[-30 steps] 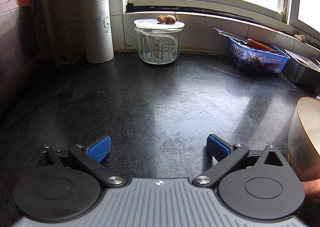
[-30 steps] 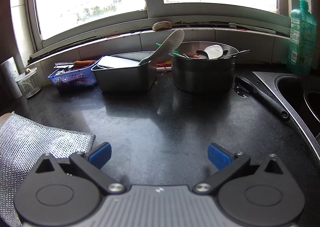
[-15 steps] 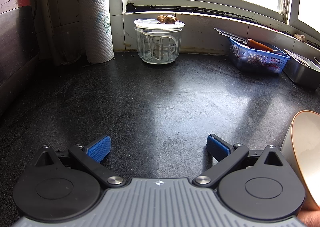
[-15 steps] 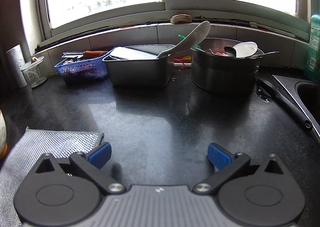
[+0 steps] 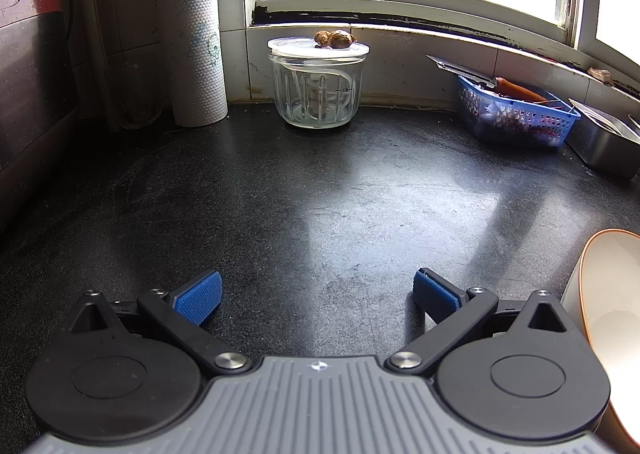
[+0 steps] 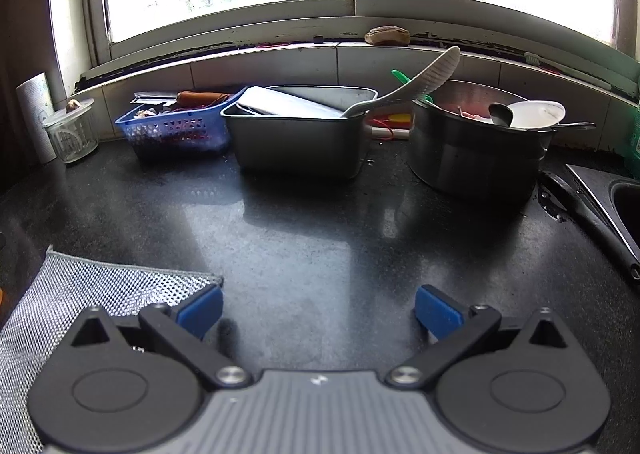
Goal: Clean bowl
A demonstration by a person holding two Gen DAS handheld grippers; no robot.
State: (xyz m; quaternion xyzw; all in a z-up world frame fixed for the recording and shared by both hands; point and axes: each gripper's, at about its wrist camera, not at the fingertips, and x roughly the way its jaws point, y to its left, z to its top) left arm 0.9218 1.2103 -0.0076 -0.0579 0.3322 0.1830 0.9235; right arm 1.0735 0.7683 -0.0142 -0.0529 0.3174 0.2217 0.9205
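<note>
A white bowl with an orange rim (image 5: 608,318) shows at the right edge of the left wrist view, tilted, to the right of my left gripper (image 5: 318,296). That gripper is open and empty over the black counter (image 5: 320,193). My right gripper (image 6: 318,308) is open and empty just above the counter. A silver mesh cloth (image 6: 80,294) lies flat on the counter to its left, its corner next to the left blue pad. The bowl is out of the right wrist view.
A paper towel roll (image 5: 192,49), a glass jar (image 5: 318,83) and a blue basket (image 5: 516,113) stand along the back wall. In the right wrist view a steel tray (image 6: 300,133) and a steel pot (image 6: 476,145) hold utensils, and a sink edge (image 6: 600,193) is at the right.
The bowl has dropped lower and tilted at the right edge of the left view. The right gripper has turned left, so the sink and soap bottle slid out of view. The left gripper stayed still.
</note>
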